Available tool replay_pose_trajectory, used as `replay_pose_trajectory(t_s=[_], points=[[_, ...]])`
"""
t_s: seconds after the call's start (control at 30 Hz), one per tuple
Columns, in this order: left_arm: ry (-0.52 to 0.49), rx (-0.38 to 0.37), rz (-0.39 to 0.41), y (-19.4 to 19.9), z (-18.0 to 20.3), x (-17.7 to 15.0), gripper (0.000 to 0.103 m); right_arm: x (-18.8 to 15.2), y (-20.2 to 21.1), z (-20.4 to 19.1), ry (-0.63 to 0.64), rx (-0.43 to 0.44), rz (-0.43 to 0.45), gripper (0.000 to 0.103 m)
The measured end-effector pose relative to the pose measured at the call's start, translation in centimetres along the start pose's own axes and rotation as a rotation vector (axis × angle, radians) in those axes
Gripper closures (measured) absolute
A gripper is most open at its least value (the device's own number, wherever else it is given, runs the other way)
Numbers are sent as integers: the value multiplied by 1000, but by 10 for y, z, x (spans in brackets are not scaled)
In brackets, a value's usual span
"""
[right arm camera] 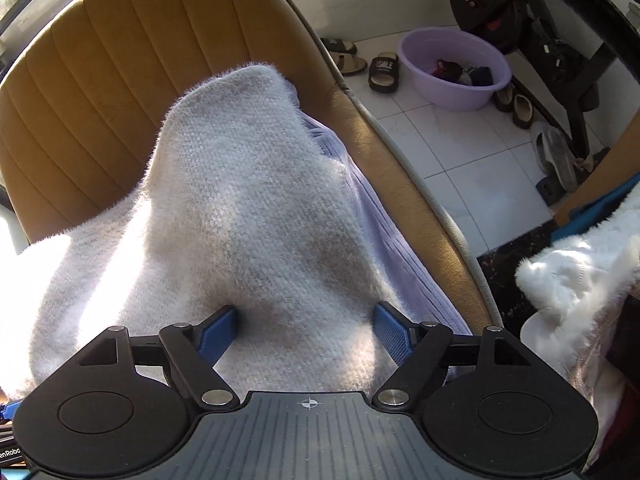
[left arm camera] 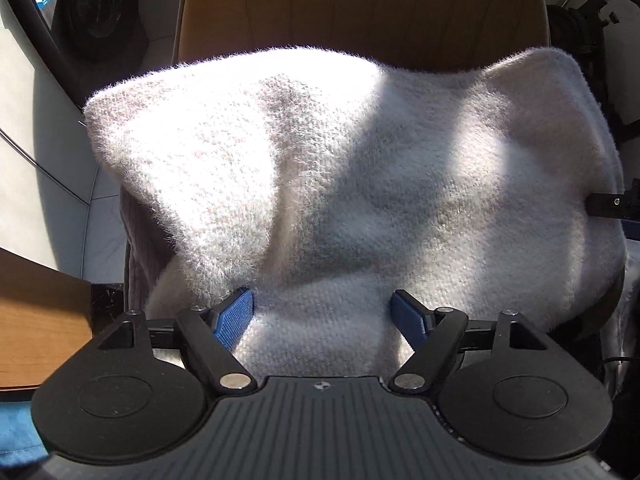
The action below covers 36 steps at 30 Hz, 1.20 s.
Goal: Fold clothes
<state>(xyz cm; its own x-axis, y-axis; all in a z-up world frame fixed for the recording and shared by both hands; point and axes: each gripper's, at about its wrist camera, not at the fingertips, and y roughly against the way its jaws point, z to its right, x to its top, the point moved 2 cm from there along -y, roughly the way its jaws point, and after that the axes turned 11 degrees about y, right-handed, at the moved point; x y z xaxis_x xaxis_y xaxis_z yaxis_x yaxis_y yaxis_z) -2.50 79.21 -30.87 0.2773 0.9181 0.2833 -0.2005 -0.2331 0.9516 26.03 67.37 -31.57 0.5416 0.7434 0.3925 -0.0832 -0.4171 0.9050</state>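
The left gripper (left arm camera: 325, 316) and the right gripper (right arm camera: 307, 330) are both hovering wide open over the fluffy white sweater (left arm camera: 340, 168), gripping nothing. The sweater is lying bunched across the tan chair (right arm camera: 100, 80), filling mid-frame. Pinching thick folds is risking grabbing the lilac garment (right arm camera: 384, 216) underneath too.

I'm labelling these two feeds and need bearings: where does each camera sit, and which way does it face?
Left wrist: on the left gripper, facing steeply down at the sweater on the chair; its blue pads show, apart.
Right wrist: on the right gripper, facing down over the sweater's right side toward the floor and basin; its pads show.
Shared: sweater, chair.
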Motion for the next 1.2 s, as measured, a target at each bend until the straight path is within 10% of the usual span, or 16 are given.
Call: replay_pose_trajectory(t_s=[0.23, 1.2], points=[[-50, 27, -35, 17, 16, -4, 13, -15, 63, -8, 53, -81, 96, 2], [24, 5, 69, 156, 30, -39, 1, -37, 216, -29, 114, -91, 187, 1]])
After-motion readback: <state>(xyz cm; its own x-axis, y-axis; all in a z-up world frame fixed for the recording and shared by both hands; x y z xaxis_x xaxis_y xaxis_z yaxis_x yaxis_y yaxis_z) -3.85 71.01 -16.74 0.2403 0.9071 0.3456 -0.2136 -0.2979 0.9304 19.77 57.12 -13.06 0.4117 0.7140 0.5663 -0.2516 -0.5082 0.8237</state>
